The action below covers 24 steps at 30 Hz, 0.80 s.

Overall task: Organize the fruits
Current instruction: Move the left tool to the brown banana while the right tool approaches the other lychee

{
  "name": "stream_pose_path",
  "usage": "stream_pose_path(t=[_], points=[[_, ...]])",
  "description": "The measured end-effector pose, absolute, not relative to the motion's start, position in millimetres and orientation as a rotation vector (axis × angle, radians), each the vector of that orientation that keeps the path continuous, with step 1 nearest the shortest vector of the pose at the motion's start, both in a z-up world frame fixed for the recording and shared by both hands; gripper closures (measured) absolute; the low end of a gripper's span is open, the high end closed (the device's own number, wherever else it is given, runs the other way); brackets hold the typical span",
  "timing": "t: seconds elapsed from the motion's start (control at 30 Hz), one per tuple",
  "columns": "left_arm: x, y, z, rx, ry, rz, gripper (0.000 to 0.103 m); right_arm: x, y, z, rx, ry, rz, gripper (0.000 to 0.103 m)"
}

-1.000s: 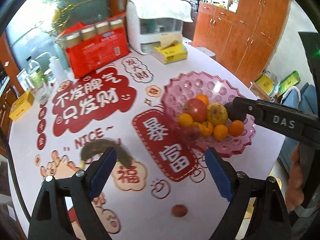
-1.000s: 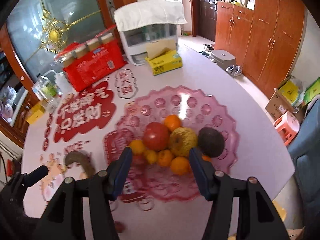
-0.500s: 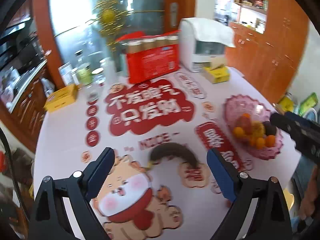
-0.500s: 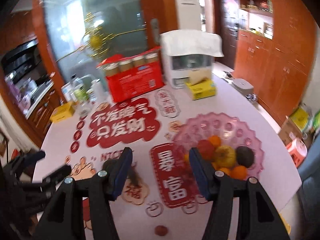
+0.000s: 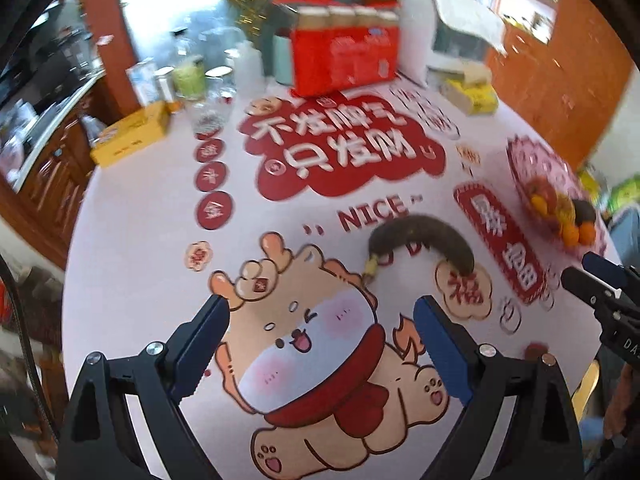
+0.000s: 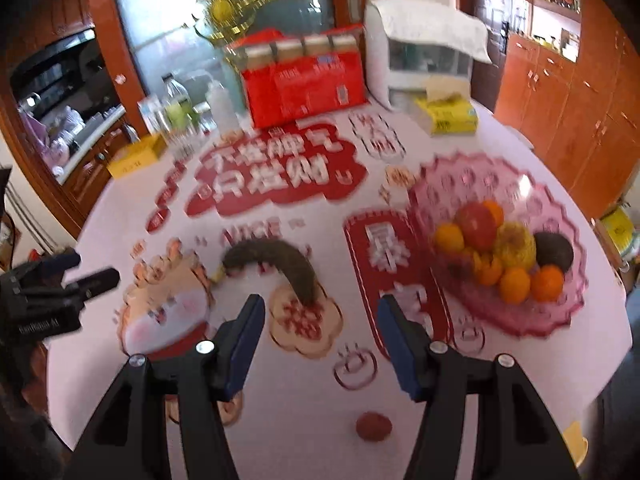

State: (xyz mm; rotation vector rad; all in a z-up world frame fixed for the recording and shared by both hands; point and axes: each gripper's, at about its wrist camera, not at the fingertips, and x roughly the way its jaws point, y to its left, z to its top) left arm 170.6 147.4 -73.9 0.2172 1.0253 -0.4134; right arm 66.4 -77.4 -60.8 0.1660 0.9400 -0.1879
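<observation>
A dark overripe banana lies on the printed tablecloth mid-table; it also shows in the right wrist view. A pink scalloped fruit plate at the right holds oranges, a red apple, a yellow apple and a dark avocado; the plate also shows in the left wrist view. A small red fruit lies near the table's front edge. My left gripper is open and empty, short of the banana. My right gripper is open and empty, just short of the banana's tip.
At the back stand a red carton of jars, a white covered appliance, a yellow tissue box, bottles and cups and a yellow box. Wooden cabinets stand at the right.
Both grippers have drawn back and swung left, away from the fruit plate. The banana now lies ahead of both. Both stay open and empty.
</observation>
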Motion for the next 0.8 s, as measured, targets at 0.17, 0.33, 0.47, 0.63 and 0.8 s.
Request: stream_pose_path(t=[0.17,0.33,0.47,0.63,0.8], points=[[184.8,118.1,-97.4,0.331,1.026,-0.53,0.01,45.0,-85.5,-102.5,0.184,1.016,-0.24,0.044],[208.7,75.1,-116.7,0.52,0.982,-0.697,0.01,22.1,-93.6,-136.6,0.22,1.085,-0.293,0.044],[223.3,47.3,-139.1,0.627,0.971,-0.763,0.01,9.9,-99.6,-154.5,0.255,1.11,-0.328,0.044],[236.9,20.6,-160.4,0.694,0.975,-0.825,0.01,3.1,-101.8,-170.0,0.277,1.129,-0.358,0.044],[246.7,0.4,-175.7,0.759,0.949,-0.862,0.01,-0.5,-100.7,-174.4,0.278,1.112,-0.372,0.048]])
